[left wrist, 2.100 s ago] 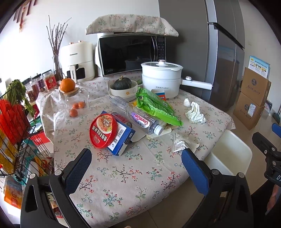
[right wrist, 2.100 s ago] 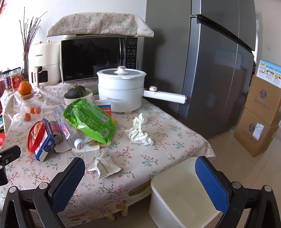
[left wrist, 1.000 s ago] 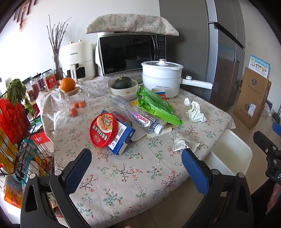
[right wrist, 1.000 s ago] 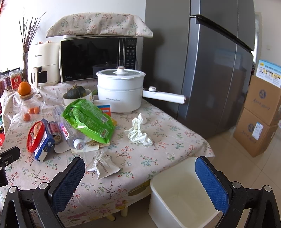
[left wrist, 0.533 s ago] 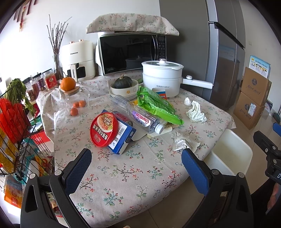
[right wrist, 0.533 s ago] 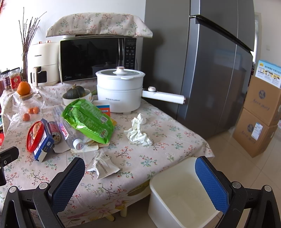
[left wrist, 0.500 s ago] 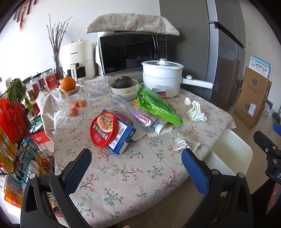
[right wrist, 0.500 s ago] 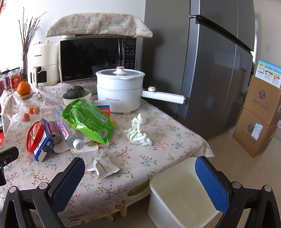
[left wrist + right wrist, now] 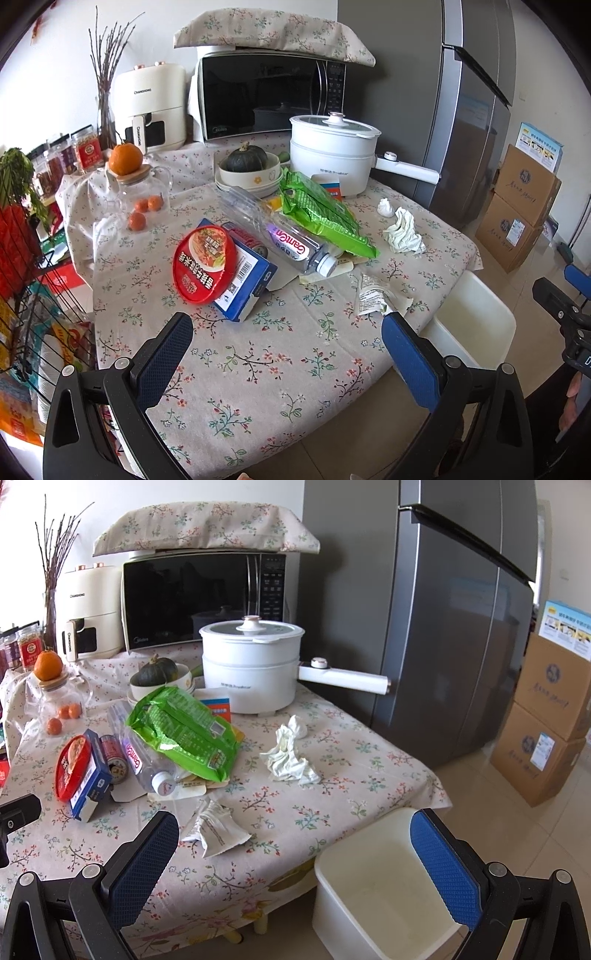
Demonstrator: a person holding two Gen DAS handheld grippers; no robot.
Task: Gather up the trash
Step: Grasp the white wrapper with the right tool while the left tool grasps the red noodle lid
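Trash lies on the floral tablecloth: a red noodle-cup lid point(image 9: 204, 264) leaning on a blue carton point(image 9: 246, 280), a clear plastic bottle point(image 9: 284, 238), a green snack bag point(image 9: 325, 218), a crumpled tissue point(image 9: 402, 232) and a torn white wrapper point(image 9: 373, 294). In the right wrist view I see the same wrapper point(image 9: 216, 829), tissue point(image 9: 290, 758) and green bag point(image 9: 184, 731). A white bin point(image 9: 380, 886) stands on the floor by the table's corner. My left gripper point(image 9: 286, 352) hangs open over the near table edge. My right gripper point(image 9: 295, 856) is open, empty, between wrapper and bin.
At the back stand a microwave point(image 9: 269, 98), an air fryer point(image 9: 151, 107), a white electric pot point(image 9: 334, 155) with a long handle, a bowl with a squash point(image 9: 247, 166) and a glass jar with oranges point(image 9: 142, 192). A wire rack point(image 9: 26, 280) stands left, a fridge point(image 9: 443, 609) and cardboard boxes point(image 9: 546, 716) right.
Both views have shifted very slightly; nothing on the table has moved and both grippers stay open.
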